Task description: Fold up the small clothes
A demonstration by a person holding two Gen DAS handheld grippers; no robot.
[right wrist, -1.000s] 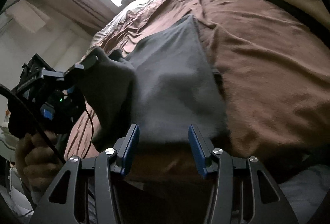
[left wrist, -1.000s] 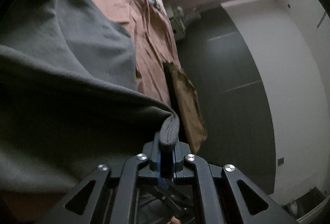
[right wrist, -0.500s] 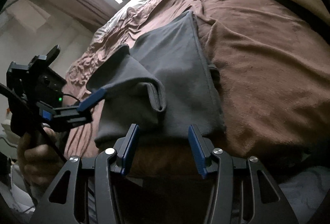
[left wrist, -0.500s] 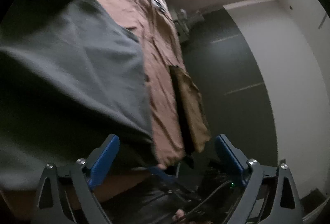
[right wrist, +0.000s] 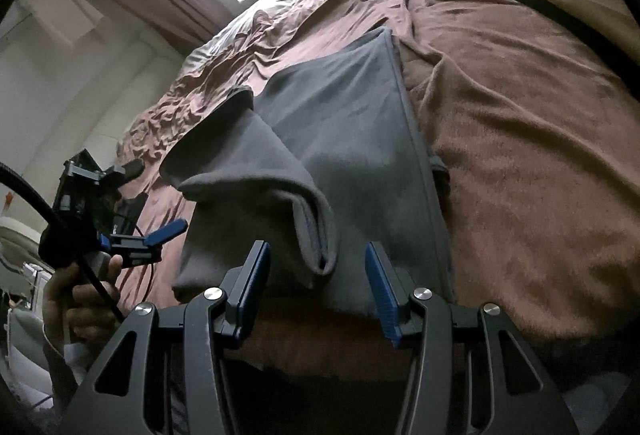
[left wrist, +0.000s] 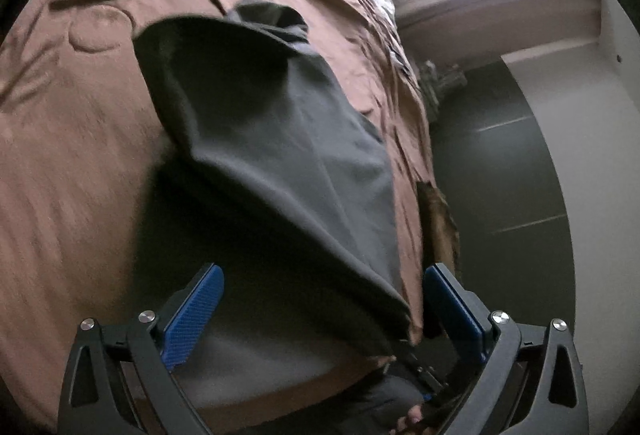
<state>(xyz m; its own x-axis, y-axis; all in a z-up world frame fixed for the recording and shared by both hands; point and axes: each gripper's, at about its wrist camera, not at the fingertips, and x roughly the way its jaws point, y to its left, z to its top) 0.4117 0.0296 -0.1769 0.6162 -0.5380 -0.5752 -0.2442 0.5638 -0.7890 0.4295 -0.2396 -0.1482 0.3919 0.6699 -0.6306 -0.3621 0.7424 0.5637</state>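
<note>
Here, no readable writing; both grippers [left wrist: 320, 309] [right wrist: 316, 281] gape empty above grey garment [right wrist: 344, 139].

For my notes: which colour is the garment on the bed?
Plain dark grey garment, clearest in the right wrist view, lying on the brown blanket.

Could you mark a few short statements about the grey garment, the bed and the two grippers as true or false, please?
1. The grey garment lies on a brown blanket. True.
2. The left gripper is clamped on the garment. False: its jaws stand wide apart, gripping nothing.
3. One side of the garment is folded over onto itself. True.
4. The right gripper holds the garment in the air. False: its pads are apart and the garment lies on the bed.
</note>
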